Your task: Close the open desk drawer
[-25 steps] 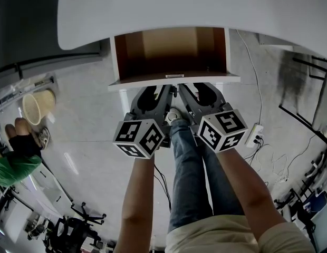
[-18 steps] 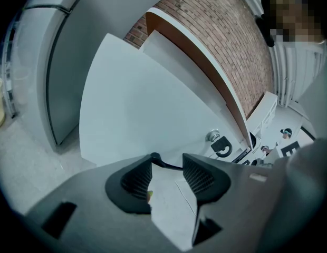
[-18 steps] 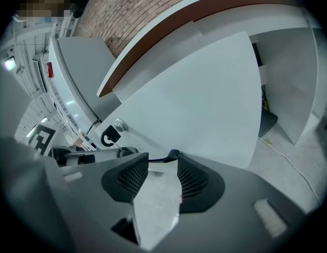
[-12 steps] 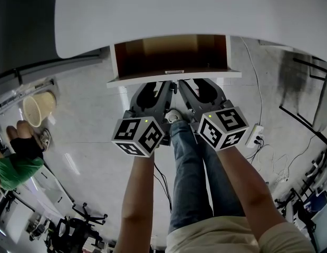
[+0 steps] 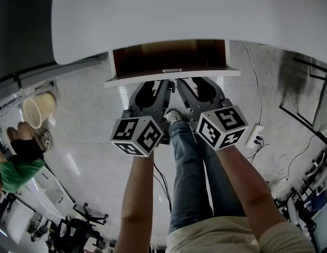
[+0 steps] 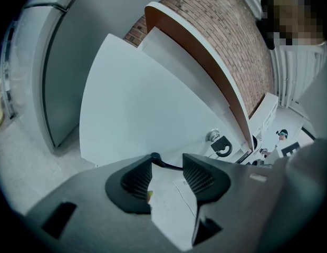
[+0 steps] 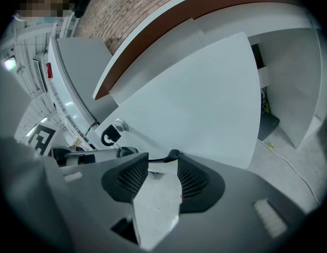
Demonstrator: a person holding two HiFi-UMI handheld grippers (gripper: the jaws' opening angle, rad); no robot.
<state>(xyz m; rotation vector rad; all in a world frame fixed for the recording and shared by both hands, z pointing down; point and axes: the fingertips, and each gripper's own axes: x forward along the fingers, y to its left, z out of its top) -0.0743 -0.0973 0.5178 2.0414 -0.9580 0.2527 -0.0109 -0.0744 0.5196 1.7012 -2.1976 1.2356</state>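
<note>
The white desk (image 5: pixel 179 15) has a drawer (image 5: pixel 169 57) standing partly out, a strip of its brown inside showing. Its white front panel (image 5: pixel 171 76) faces me. My left gripper (image 5: pixel 163 84) and right gripper (image 5: pixel 184 84) sit side by side with their tips against that panel near its middle. The left gripper view has the panel (image 6: pixel 153 104) filling the frame, the left gripper (image 6: pixel 167 162) open with only floor between its pads. The right gripper (image 7: pixel 162 159) is likewise open and empty against the panel (image 7: pixel 195 104). A small lock (image 7: pixel 119 125) sits on the panel.
My own legs (image 5: pixel 190 167) stand below the grippers. A power strip (image 5: pixel 255 135) with cables lies on the floor at the right. A pale basket (image 5: pixel 36 107) and a person in green (image 5: pixel 16 165) are at the left; chair bases (image 5: pixel 79 228) lower left.
The drawer has slid inward under the desk top, so less of its brown inside shows. Both grippers stayed against its front and moved with it.
</note>
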